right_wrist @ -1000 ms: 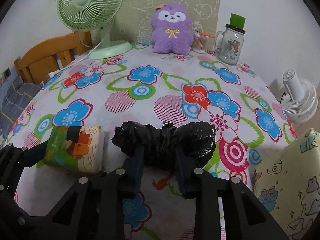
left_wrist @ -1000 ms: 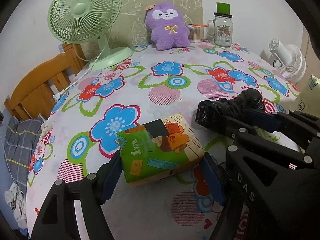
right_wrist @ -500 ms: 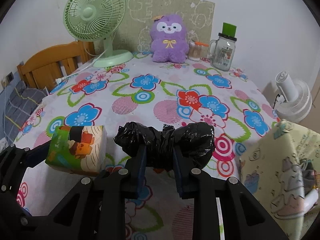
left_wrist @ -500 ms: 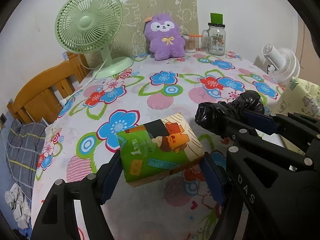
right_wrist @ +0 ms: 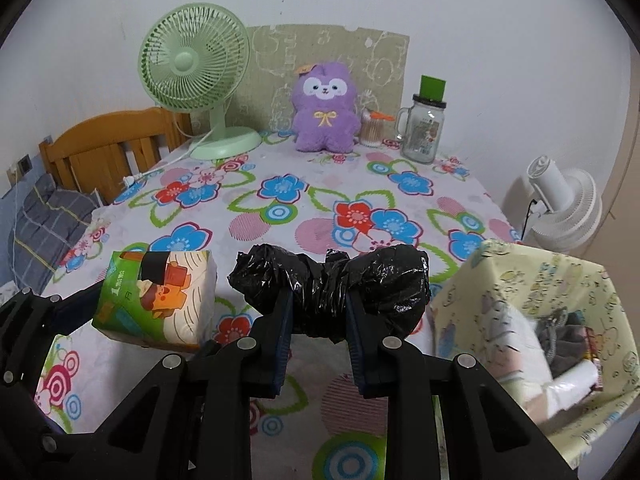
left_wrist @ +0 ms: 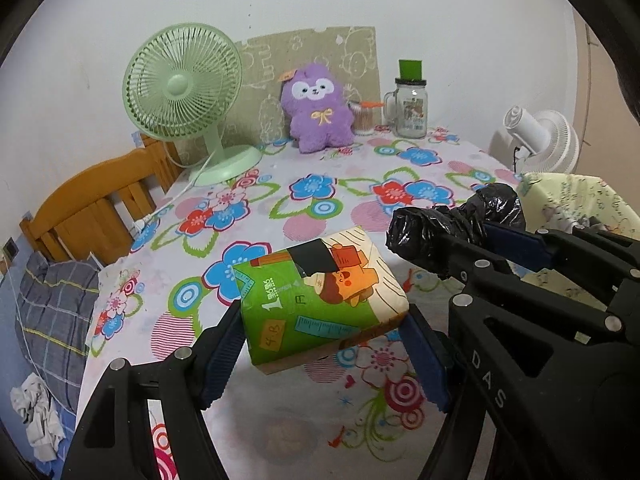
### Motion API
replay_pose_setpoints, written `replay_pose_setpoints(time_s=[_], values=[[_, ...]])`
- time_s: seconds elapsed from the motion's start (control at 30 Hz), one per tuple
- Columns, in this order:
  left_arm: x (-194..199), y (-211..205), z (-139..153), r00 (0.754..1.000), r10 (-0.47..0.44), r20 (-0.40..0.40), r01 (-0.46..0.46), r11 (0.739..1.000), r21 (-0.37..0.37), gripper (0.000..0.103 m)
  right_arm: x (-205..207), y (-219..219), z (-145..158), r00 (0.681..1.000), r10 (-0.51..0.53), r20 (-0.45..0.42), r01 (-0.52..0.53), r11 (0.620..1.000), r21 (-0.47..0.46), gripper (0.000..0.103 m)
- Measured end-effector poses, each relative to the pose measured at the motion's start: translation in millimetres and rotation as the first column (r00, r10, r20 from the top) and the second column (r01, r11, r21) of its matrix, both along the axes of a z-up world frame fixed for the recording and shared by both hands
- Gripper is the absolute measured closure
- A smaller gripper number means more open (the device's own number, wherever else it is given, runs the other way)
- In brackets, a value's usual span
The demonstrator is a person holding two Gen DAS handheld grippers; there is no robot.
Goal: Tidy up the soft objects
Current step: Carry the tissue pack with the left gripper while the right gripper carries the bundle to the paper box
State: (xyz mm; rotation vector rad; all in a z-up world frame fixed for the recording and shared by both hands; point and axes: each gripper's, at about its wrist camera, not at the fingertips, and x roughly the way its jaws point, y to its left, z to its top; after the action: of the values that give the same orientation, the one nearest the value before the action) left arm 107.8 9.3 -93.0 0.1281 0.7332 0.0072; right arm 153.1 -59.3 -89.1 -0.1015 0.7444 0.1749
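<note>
My left gripper (left_wrist: 320, 344) is shut on a green and orange tissue pack (left_wrist: 320, 300) and holds it above the floral table (left_wrist: 280, 200). The pack also shows in the right wrist view (right_wrist: 156, 300). My right gripper (right_wrist: 318, 320) is shut on a black plastic bag bundle (right_wrist: 332, 284), squeezed at its middle and held in the air; the bundle also shows in the left wrist view (left_wrist: 452, 232). A yellow patterned fabric bin (right_wrist: 532, 320) stands off the table's right edge with white and grey items inside. A purple plush toy (right_wrist: 324, 108) sits at the far edge.
A green desk fan (right_wrist: 196, 64) stands at the back left, its cord trailing across the cloth. A glass jar with green lid (right_wrist: 424, 128) and a cotton swab holder (right_wrist: 372, 128) stand by the plush. A wooden chair (right_wrist: 108, 148) is left, a white fan (right_wrist: 564, 204) right.
Both grippers have risen and pulled back from the table with their loads still held. The yellow bin has come further into view at the right.
</note>
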Motion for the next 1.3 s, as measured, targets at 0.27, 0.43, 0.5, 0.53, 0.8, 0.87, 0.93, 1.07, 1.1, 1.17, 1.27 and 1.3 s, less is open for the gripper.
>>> replay_pose_setpoints(time_s=[0.27, 0.43, 0.5, 0.53, 0.8, 0.87, 0.93, 1.07, 1.1, 1.17, 1.27, 1.3], values=[[-19.1, -13.6, 19.7, 0.999, -0.021, 0.05, 0.021, 1.0, 0.004, 0.025, -20.2, -14.0, 20.7, 0.999, -0.018, 0.038, 0.018, 1.0, 0.009, 0.075], [-28.5, -23.4, 30.5, 0.997, -0.034, 0.073, 0.034, 0.999, 0.007, 0.025, -31.5, -24.6, 33.0, 0.998, -0.029, 0.059, 0.028, 1.0, 0.012, 0.075], [-31.8, -27.6, 34.5, 0.996, -0.038, 0.083, 0.037, 0.999, 0.007, 0.025, -34.8, -28.5, 37.2, 0.997, -0.033, 0.065, 0.032, 0.999, 0.013, 0.075], [-34.2, -29.4, 36.6, 0.995, -0.04, 0.087, 0.039, 0.999, 0.006, 0.025, -36.7, -30.6, 39.7, 0.997, -0.034, 0.069, 0.033, 0.999, 0.014, 0.075], [-44.3, -41.5, 51.4, 0.992, -0.045, 0.116, 0.045, 0.999, 0.002, 0.025, -46.7, -43.9, 56.0, 0.995, -0.04, 0.09, 0.038, 0.999, 0.022, 0.075], [-46.1, -44.8, 55.3, 0.991, -0.048, 0.123, 0.048, 0.999, 0.003, 0.025, -48.6, -47.6, 60.2, 0.995, -0.042, 0.095, 0.04, 0.999, 0.025, 0.075], [-47.0, -48.0, 59.5, 0.99, -0.052, 0.131, 0.052, 0.999, 0.004, 0.025, -50.0, -51.0, 63.9, 0.994, -0.044, 0.1, 0.042, 0.999, 0.026, 0.075], [-47.9, -54.8, 66.3, 0.988, -0.061, 0.141, 0.061, 0.998, 0.003, 0.025, -50.8, -58.8, 71.4, 0.993, -0.051, 0.107, 0.047, 0.998, 0.033, 0.075], [-47.8, -56.5, 67.5, 0.988, -0.063, 0.143, 0.063, 0.998, 0.003, 0.025, -50.8, -61.2, 73.0, 0.993, -0.052, 0.109, 0.049, 0.998, 0.033, 0.075], [-47.5, -60.7, 70.4, 0.987, -0.068, 0.146, 0.069, 0.998, 0.002, 0.025, -50.4, -65.9, 75.7, 0.992, -0.055, 0.113, 0.051, 0.998, 0.035, 0.075], [-46.8, -67.1, 73.6, 0.986, -0.076, 0.149, 0.077, 0.997, 0.003, 0.025, -49.3, -72.8, 78.1, 0.991, -0.059, 0.116, 0.055, 0.998, 0.037, 0.075], [-46.2, -69.5, 74.2, 0.986, -0.079, 0.15, 0.08, 0.997, 0.003, 0.025, -49.1, -75.1, 78.5, 0.991, -0.061, 0.116, 0.057, 0.998, 0.037, 0.075]])
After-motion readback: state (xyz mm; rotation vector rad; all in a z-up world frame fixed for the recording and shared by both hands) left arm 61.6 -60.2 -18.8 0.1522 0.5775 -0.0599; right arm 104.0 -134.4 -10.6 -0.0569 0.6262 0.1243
